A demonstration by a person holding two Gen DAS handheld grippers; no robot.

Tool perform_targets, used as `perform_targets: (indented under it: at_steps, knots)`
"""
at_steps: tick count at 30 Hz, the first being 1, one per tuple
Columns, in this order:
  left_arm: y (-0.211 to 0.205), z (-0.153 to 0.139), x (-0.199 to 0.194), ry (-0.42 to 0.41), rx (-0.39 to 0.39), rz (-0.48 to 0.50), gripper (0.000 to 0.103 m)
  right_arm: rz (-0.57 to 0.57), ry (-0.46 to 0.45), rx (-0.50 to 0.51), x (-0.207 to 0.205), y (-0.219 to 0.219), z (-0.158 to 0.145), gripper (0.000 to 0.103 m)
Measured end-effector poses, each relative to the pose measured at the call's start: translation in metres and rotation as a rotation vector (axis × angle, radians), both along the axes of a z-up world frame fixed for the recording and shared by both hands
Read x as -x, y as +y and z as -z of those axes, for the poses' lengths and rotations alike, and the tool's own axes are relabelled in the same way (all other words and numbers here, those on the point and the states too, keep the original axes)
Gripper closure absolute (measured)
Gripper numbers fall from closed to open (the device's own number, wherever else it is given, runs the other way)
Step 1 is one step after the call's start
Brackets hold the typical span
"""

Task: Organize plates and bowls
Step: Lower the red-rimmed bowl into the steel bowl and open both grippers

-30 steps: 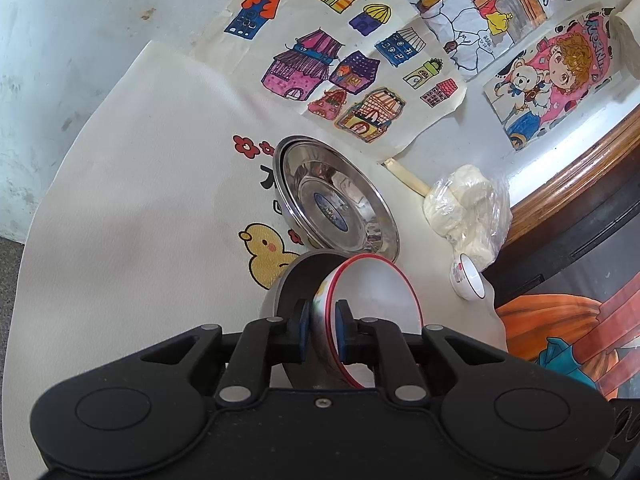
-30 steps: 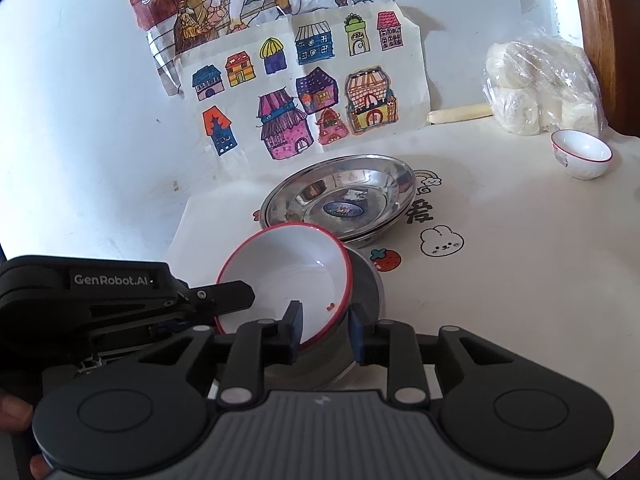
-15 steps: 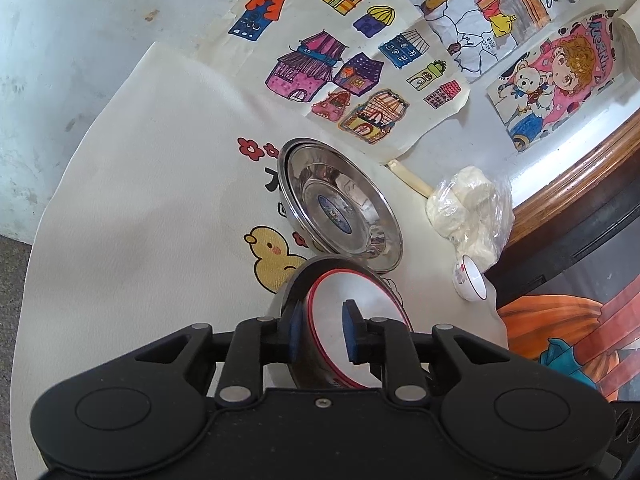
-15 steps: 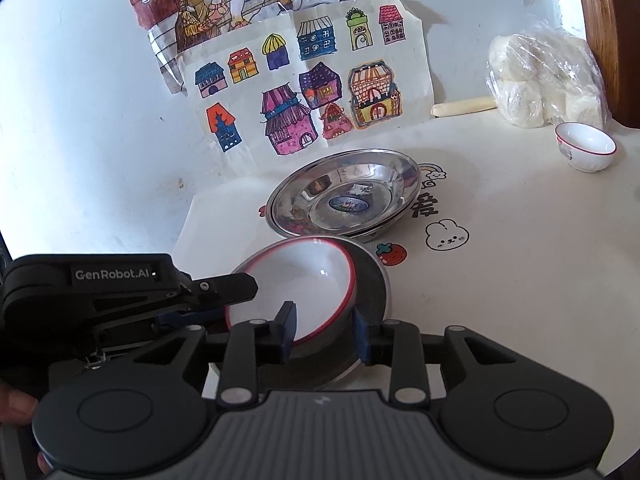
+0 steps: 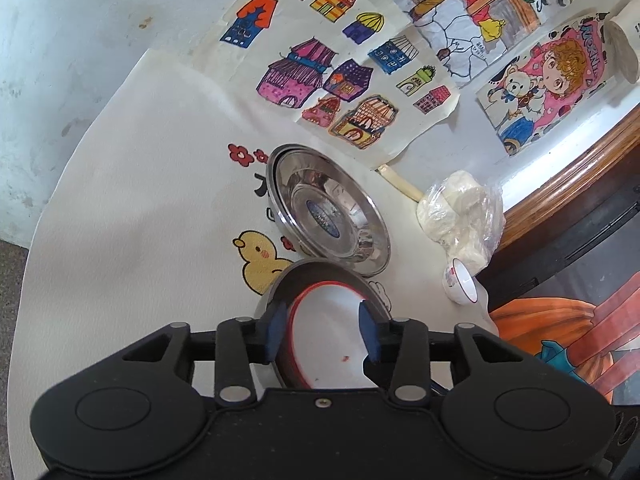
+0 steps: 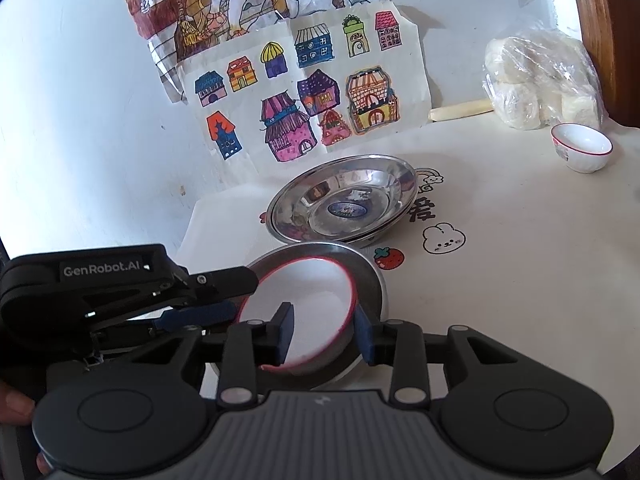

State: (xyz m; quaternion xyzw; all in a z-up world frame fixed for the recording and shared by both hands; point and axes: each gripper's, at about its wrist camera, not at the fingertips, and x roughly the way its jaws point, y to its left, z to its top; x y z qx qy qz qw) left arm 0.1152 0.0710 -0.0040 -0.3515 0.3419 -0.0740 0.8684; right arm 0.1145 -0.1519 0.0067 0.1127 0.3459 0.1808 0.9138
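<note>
Red-rimmed bowl (image 6: 308, 304) nested upright in steel bowl (image 6: 370, 280), seemingly level.

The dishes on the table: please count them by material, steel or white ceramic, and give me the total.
Steel: 2, the steel plate (perhaps a stack; rims unclear) and the steel bowl.
White ceramic with red rim: 2, the large bowl nested in the steel bowl, and the small bowl near the bagged buns.
Total: 4
</note>
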Motion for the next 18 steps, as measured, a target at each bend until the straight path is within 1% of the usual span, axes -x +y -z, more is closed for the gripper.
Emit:
perform_targets:
  at_steps: [2, 4, 5, 6, 7, 9, 10, 11, 12, 13, 14, 17, 18]
  knots:
    - [0.001, -0.003, 0.001, -0.011, -0.002, -0.007, 0.06, 0.003, -0.007, -0.006, 0.001, -0.001, -0.002, 0.062]
    - [0.001, -0.006, 0.002, -0.027, -0.006, -0.009, 0.056, 0.007, -0.012, -0.011, 0.002, -0.003, -0.003, 0.061]
    - [0.001, -0.009, 0.002, -0.038, -0.01, -0.009, 0.051, 0.01, -0.015, -0.014, 0.003, -0.004, -0.004, 0.061]
    - [0.001, -0.011, 0.003, -0.05, -0.014, -0.011, 0.045, 0.013, -0.018, -0.019, 0.003, -0.006, -0.004, 0.06]
    - [0.0, -0.014, 0.003, -0.063, -0.023, -0.014, 0.041, 0.016, -0.023, -0.028, 0.004, -0.008, -0.005, 0.057]
    - [-0.002, -0.02, 0.004, -0.089, -0.048, -0.034, 0.022, 0.032, -0.037, -0.035, 0.005, -0.012, -0.007, 0.044]
    - [-0.004, -0.024, 0.004, -0.102, -0.066, -0.052, 0.017, 0.04, -0.044, -0.035, 0.005, -0.015, -0.008, 0.043]
    - [-0.006, -0.027, 0.004, -0.116, -0.087, -0.07, 0.01, 0.05, -0.049, -0.038, 0.006, -0.019, -0.008, 0.038]
    - [-0.008, -0.03, 0.004, -0.127, -0.108, -0.083, 0.004, 0.059, -0.051, -0.044, 0.005, -0.021, -0.009, 0.033]
    - [-0.011, -0.033, 0.003, -0.136, -0.129, -0.093, 0.002, 0.068, -0.054, -0.052, 0.005, -0.026, -0.009, 0.031]
    - [-0.013, -0.036, 0.002, -0.145, -0.148, -0.1, 0.001, 0.077, -0.058, -0.059, 0.005, -0.03, -0.009, 0.026]
    - [-0.021, -0.042, -0.003, -0.152, -0.198, -0.103, 0.001, 0.105, -0.07, -0.081, 0.004, -0.044, -0.008, 0.009]
    - [-0.025, -0.043, -0.005, -0.149, -0.216, -0.101, 0.001, 0.11, -0.075, -0.088, 0.003, -0.048, -0.008, 0.007]
